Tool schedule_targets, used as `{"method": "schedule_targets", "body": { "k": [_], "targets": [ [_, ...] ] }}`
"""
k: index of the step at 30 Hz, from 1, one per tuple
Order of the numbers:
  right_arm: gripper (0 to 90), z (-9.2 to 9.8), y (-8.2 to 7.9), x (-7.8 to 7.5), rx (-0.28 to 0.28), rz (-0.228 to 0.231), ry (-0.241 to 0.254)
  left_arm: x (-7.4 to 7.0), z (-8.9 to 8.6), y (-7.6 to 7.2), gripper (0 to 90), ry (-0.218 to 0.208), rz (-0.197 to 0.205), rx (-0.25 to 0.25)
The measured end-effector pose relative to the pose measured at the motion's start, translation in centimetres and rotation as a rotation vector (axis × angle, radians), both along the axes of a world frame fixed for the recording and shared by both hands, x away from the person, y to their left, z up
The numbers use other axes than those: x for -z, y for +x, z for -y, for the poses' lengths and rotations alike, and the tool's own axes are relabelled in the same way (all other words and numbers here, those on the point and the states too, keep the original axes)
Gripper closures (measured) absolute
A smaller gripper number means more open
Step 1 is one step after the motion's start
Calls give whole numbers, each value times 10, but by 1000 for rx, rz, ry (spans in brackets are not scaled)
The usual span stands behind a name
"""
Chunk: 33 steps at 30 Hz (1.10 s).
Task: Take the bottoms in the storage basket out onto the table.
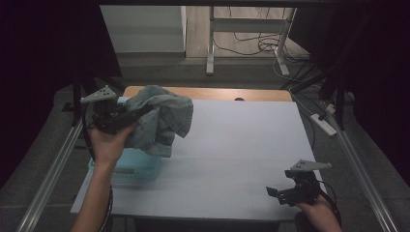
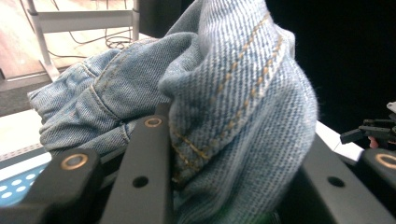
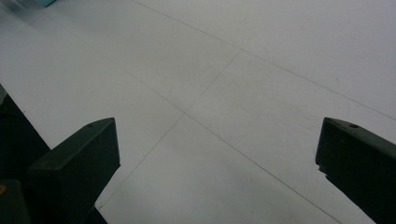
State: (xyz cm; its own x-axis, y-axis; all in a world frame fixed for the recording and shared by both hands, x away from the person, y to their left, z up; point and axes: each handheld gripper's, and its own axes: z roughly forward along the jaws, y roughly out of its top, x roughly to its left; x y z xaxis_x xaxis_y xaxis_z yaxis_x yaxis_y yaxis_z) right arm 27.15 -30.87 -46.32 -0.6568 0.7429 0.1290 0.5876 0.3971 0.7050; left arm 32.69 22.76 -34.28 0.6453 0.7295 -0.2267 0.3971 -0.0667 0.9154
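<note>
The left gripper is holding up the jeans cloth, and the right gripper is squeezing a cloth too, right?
Not quite. The left gripper does hold the denim cloth, but the right gripper holds nothing: the right gripper view shows its jaws wide apart over the bare white table.

White table sheet (image 1: 241, 145), pale blue perforated basket (image 1: 138, 164) at its left edge, desk frame (image 1: 249, 29) behind

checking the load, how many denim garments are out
1: the denim garment hangs bunched from the left gripper above the blue basket; more may be hidden inside.
</note>
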Motion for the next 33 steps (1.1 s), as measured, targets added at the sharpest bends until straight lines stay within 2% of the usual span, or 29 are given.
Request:
{"method": "schedule_targets", "body": {
  "k": [16, 26, 33],
  "targets": [
    [1, 0, 0, 0, 2, -6, -2, 5, 31, 13, 698, 21, 1, 58],
    [0, -1, 1, 1, -1, -9, -7, 8, 45, 19, 698, -4, -9, 98],
    [1, 0, 1, 0, 1, -8, -7, 11, 57, 27, 698, 4, -19, 117]
  ]
}}
